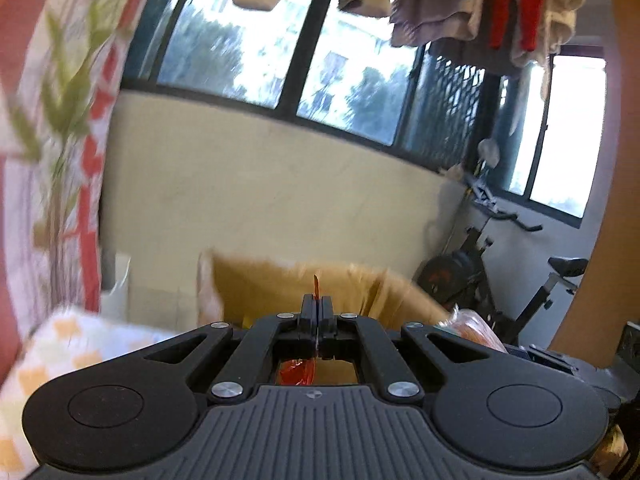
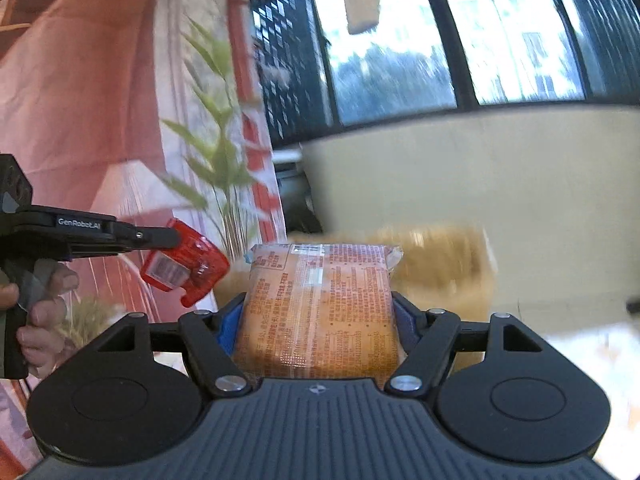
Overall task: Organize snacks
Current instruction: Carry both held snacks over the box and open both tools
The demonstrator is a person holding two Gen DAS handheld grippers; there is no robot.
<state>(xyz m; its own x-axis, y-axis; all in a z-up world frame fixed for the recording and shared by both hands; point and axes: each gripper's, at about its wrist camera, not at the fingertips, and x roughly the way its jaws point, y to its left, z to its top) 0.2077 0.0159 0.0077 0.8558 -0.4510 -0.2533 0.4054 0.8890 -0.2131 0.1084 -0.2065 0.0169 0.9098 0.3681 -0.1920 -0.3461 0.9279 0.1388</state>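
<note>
My left gripper (image 1: 317,307) is shut on a small red transparent snack packet (image 1: 295,372); a thin red edge of it sticks up between the fingertips. In the right wrist view the same left gripper (image 2: 176,237) comes in from the left in a person's hand (image 2: 38,312), and the red packet (image 2: 185,266) hangs from its tips. My right gripper (image 2: 320,314) is shut on an orange printed snack pack (image 2: 320,308), which lies lengthwise between the blue-padded fingers (image 2: 229,322). A blurred open cardboard box (image 2: 440,268) sits low behind both grippers, also in the left wrist view as the cardboard box (image 1: 280,286).
A red and white curtain (image 2: 100,120) and a green plant (image 2: 218,152) stand at the left. Windows (image 1: 248,40) run above a cream wall (image 1: 260,192), with laundry (image 1: 480,4) hanging overhead. An exercise bike (image 1: 480,276) stands at the right. A patterned cushion (image 1: 60,352) lies low left.
</note>
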